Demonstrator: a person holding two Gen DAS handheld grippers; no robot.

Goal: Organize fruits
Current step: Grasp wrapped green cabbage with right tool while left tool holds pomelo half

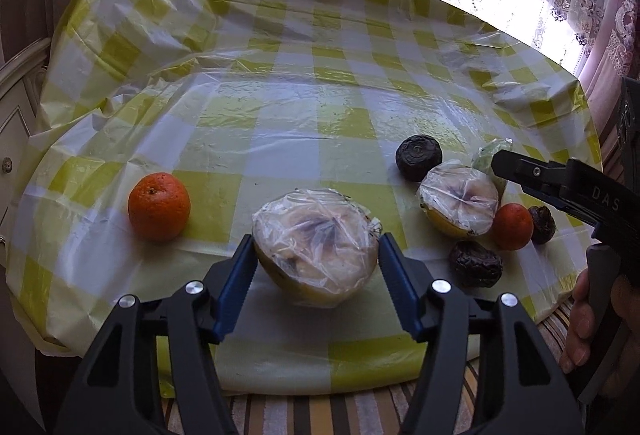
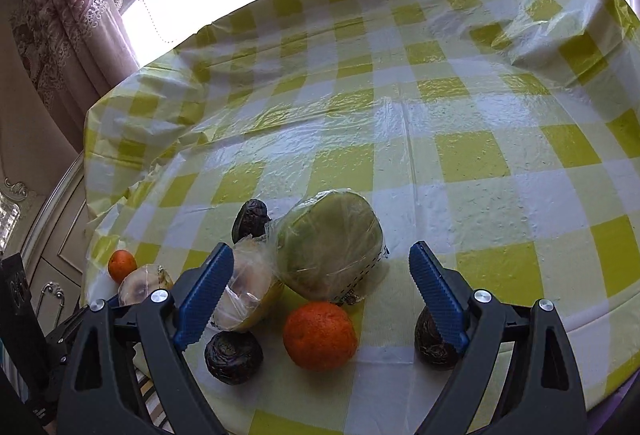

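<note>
While the left tongs (image 1: 318,263) are gripping a wrapped fruit half, these lines are standing:
Left tongs: sitting partly open, both blue pads (image 1: 236,275) pressing the sides of the near wrapped fruit half (image 1: 316,243), its cut face tilting toward the camera.
Right tongs (image 2: 322,291): hanging wide open over the cluster, gripping nothing.
Cluster under right tongs: an orange (image 2: 320,335), a second wrapped fruit half (image 2: 248,295), a wrapped green piece (image 2: 332,247) and dark wrinkled fruits (image 2: 234,357) lying close together.
Lone orange (image 1: 159,206): sitting apart, left of the held half.
Desk (image 1: 280,107): wearing a yellow checked cover.
</note>
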